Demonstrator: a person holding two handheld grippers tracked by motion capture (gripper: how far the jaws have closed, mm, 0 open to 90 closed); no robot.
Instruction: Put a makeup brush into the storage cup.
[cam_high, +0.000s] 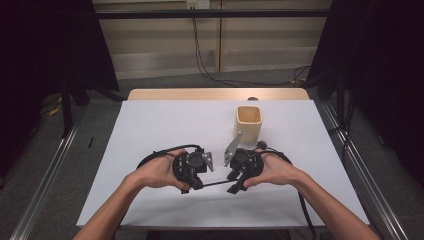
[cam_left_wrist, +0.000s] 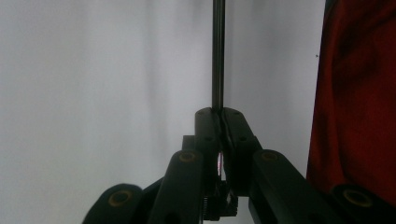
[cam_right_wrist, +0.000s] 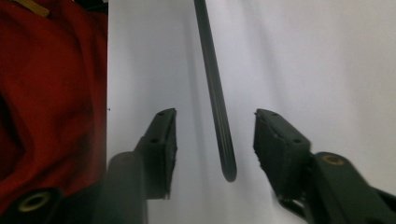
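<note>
A thin dark rod (cam_high: 217, 183) hangs level just above the white table (cam_high: 165, 125), spanning the gap between my two grippers. My left gripper (cam_high: 198, 186) is shut on one end of it. In the left gripper view the rod (cam_left_wrist: 217, 56) runs straight up from the closed jaws of that gripper (cam_left_wrist: 218, 114). My right gripper (cam_high: 234, 182) is open. In the right gripper view the rod's (cam_right_wrist: 212, 88) rounded free end lies between the spread jaws of the right gripper (cam_right_wrist: 215, 115) and touches neither pad.
A light wooden square cup (cam_high: 248, 122) stands upright behind the right gripper. Red fabric (cam_left_wrist: 355, 102) lies past the table's near edge, also seen as red fabric (cam_right_wrist: 51, 93) in the right gripper view. Cables trail from both grippers.
</note>
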